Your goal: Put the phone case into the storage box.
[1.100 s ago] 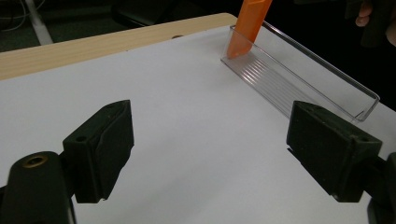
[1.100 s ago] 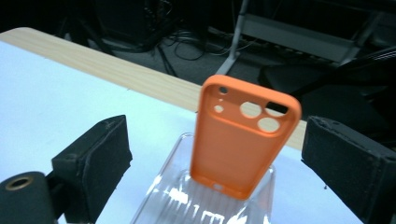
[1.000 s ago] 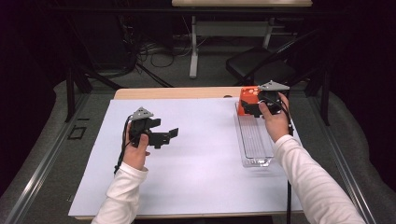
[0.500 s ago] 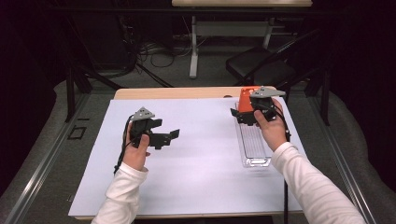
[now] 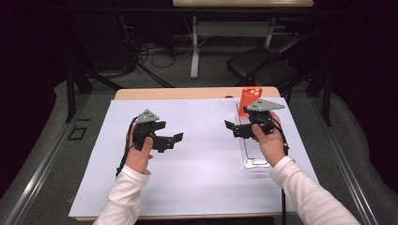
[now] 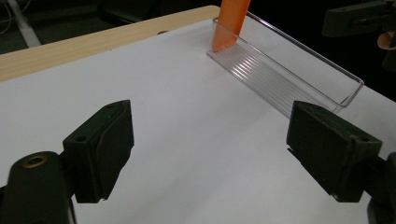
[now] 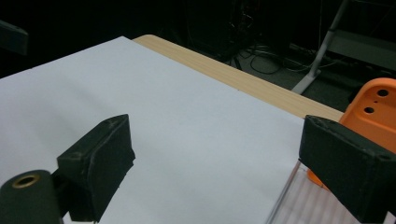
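An orange plastic piece (image 5: 248,99) with small holes stands upright at the far end of a long clear tray (image 5: 256,157) on the right of the white sheet. My right gripper (image 5: 233,129) hovers just left of the tray, pointing left, open with nothing between its jaws. In the right gripper view (image 7: 210,149) the orange piece (image 7: 376,109) shows behind the right jaw, above the tray (image 7: 299,200). My left gripper (image 5: 170,141) is over the left middle of the sheet, pointing right, also open and holding nothing (image 6: 210,140). It faces the tray (image 6: 289,70) and the orange piece (image 6: 231,23).
A white sheet (image 5: 202,183) covers most of the wooden table (image 5: 187,93), whose bare far edge shows. A black chair (image 5: 263,70) and table legs stand beyond it. Dark floor and a metal rail (image 5: 42,168) lie to the left.
My right hand has moved left from the orange piece at the tray's far end and its gripper now points toward the table's middle. The left hand has stayed put.
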A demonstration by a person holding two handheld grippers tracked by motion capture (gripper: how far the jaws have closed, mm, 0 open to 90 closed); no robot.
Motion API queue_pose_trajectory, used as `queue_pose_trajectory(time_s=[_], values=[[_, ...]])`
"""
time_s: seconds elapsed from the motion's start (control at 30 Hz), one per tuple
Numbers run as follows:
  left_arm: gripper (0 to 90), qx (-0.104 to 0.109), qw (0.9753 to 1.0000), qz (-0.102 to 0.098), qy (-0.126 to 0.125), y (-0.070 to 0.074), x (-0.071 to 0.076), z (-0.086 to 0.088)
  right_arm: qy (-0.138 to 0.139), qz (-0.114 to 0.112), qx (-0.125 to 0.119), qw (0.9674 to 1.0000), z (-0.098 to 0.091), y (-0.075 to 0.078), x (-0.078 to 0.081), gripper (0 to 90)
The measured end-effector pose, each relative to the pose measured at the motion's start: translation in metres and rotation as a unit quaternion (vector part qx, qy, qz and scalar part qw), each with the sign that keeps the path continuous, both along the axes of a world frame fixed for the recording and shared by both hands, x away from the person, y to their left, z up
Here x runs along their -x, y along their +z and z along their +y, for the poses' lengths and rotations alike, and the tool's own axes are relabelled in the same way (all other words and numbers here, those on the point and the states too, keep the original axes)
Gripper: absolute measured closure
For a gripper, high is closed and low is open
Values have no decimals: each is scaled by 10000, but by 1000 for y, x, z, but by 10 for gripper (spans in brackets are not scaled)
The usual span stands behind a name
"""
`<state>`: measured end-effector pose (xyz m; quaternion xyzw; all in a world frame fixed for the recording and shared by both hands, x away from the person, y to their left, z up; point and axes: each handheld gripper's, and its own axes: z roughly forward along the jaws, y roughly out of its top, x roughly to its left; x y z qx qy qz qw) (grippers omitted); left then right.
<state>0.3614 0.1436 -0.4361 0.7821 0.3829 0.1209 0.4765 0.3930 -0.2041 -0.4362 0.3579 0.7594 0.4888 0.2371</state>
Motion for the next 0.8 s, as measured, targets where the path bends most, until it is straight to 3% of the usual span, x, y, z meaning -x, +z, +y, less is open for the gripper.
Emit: queue_pose_trajectory(time_s=[0.2, 0.4, 0.63, 0.8], values=[[152, -47, 10000, -2, -25, 0, 1, -2, 126, 7, -151, 9998, 6, -6, 16, 92], [152, -18, 10000, -8, -41, 0, 2, -4, 134, 19, -153, 9998, 10, -15, 29, 92], [152, -34, 10000, -7, -50, -1, 2, -3, 155, -72, -71, 9998, 12, -33, 45, 92], [152, -17, 10000, -40, -24, 0, 2, -2, 210, -114, -172, 9996, 14, -46, 60, 92]])
